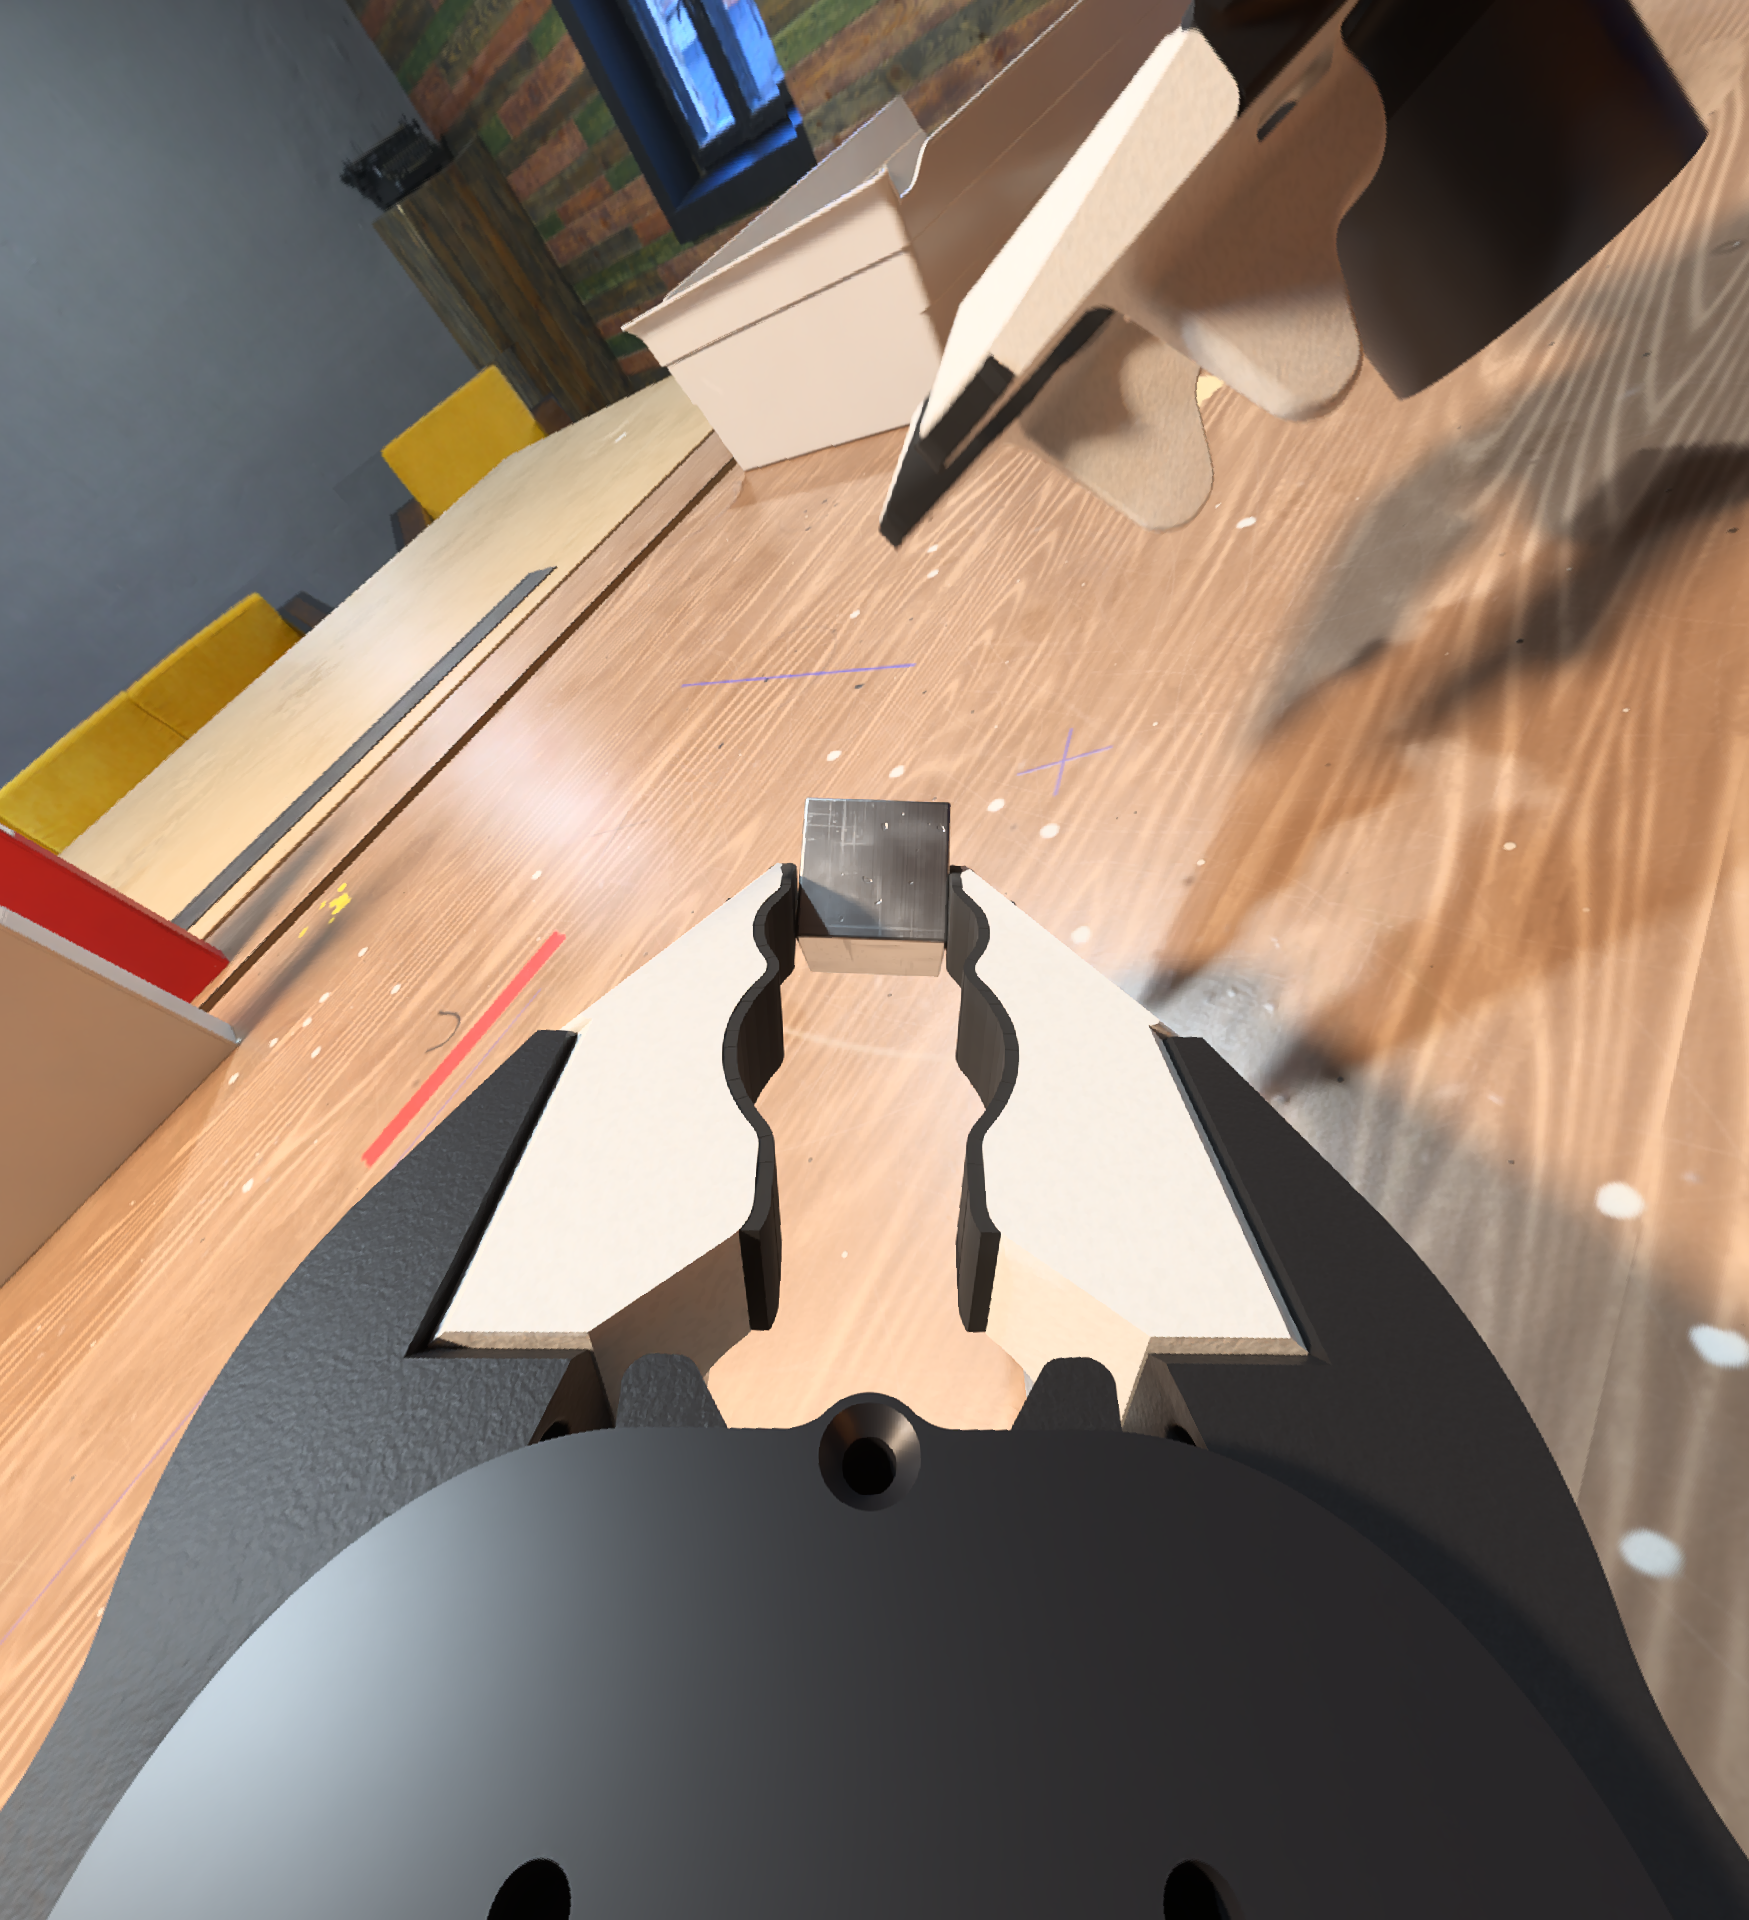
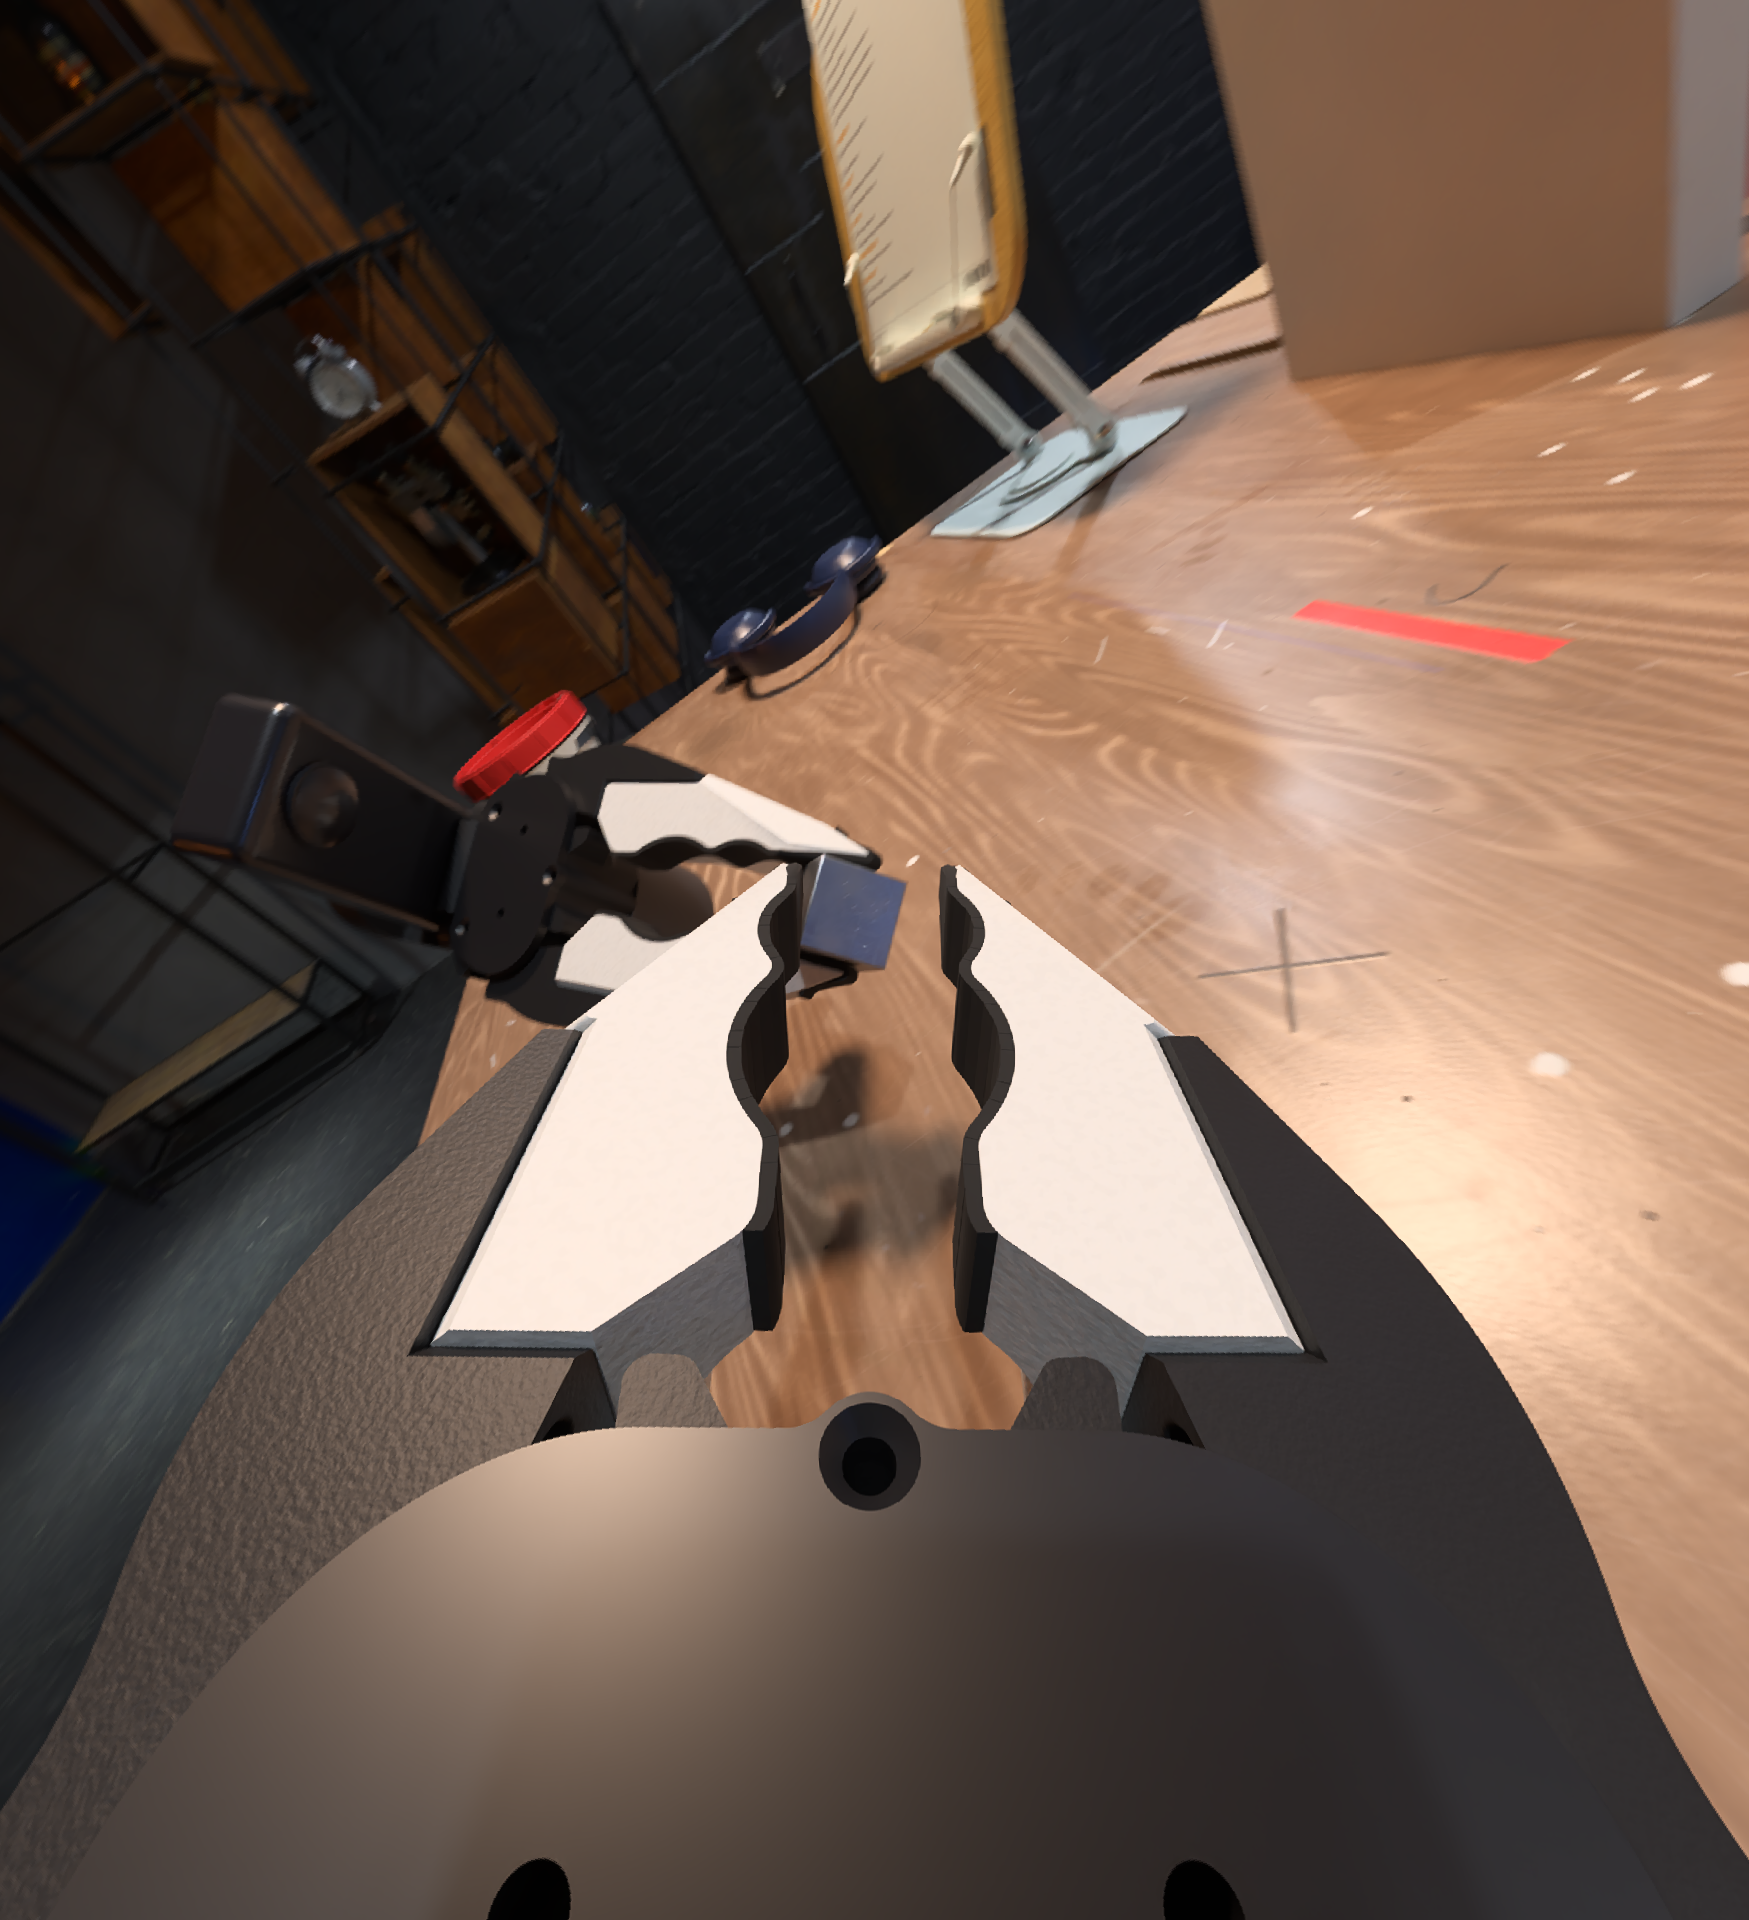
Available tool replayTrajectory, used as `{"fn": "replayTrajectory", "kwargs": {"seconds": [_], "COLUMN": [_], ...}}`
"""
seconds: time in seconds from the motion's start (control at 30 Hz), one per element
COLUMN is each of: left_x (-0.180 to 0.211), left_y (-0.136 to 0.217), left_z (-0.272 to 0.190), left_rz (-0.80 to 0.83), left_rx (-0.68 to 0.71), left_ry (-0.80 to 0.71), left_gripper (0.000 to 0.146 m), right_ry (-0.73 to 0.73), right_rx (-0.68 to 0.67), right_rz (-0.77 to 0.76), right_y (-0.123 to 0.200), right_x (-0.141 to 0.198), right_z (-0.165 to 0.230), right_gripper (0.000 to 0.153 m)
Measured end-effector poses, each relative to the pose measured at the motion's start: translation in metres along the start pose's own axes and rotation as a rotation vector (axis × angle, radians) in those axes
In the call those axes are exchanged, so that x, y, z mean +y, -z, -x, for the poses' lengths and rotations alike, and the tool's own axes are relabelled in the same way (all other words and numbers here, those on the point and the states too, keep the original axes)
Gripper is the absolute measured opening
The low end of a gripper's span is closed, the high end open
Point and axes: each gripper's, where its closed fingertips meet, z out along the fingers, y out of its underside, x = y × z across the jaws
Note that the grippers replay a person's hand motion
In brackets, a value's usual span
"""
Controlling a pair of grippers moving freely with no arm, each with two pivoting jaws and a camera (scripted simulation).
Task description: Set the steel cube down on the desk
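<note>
Desk (image 1: 953,1164): warm wood-grain top, glossy, flecked with small white specks and faint pen marks.

Left wrist view: red tape strip (image 1: 463,1047) left of centre; white box (image 1: 797,353) standing at upper centre; brown panel (image 1: 39,1081) at left edge.

Right wrist view: pale stand base (image 2: 1057,468) at upper centre near the desk edge; dark blue handset (image 2: 797,613) on the edge, left of it; thin pencilled cross (image 2: 1285,966) at right.

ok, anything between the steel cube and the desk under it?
Nothing. In the right wrist view the steel cube hangs clamped in the left gripper, clear of the desk, with only its shadow below.
</note>
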Motion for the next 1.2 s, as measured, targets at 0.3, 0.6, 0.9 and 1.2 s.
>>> {"fn": "replayTrajectory", "kwargs": {"seconds": [0.3, 0.6, 0.9, 1.2], "left_x": [0.006, 0.008, 0.01, 0.022], "left_y": [-0.003, -0.003, -0.001, 0.011], "left_z": [0.0, 0.0, 0.001, 0.019], "left_rz": [0.035, 0.049, 0.061, 0.094], "left_rx": [0.005, 0.007, 0.004, -0.042], "left_ry": [0.012, 0.011, 0.007, 0.021], "left_gripper": [0.028, 0.028, 0.028, 0.028], "right_ry": [0.012, 0.018, 0.023, 0.073], "right_rx": [0.105, 0.118, 0.125, 0.186], "right_rz": [-0.131, -0.143, -0.145, -0.198], "right_y": [0.021, 0.023, 0.023, 0.035], "right_x": [-0.028, -0.031, -0.032, -0.046], "right_z": [-0.016, -0.016, -0.017, -0.022], "right_gripper": [0.025, 0.025, 0.025, 0.025]}}
